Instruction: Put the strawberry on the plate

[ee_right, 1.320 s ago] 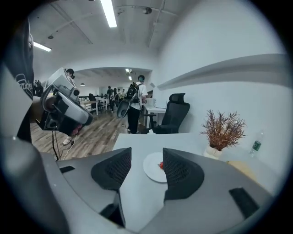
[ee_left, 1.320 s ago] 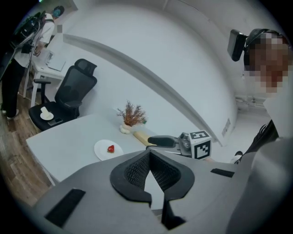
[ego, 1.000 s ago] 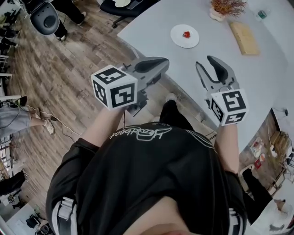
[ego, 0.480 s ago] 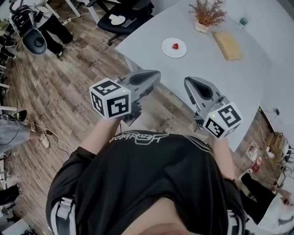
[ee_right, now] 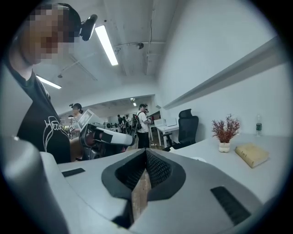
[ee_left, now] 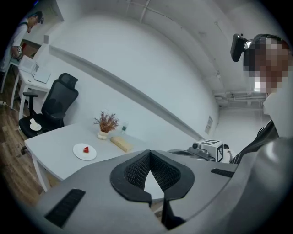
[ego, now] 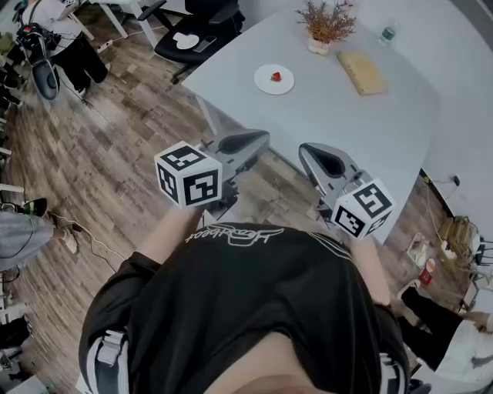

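The plate holds the strawberry (a potted plant stands near).

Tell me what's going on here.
A person stands at the near corner of the grey table with a claw in each hand. The left claw and the right claw are both shut with nothing between their jaws, held out in front of the chest and well short of the plate. The strawberry already lies on the white plate on the table, so the task looks done.
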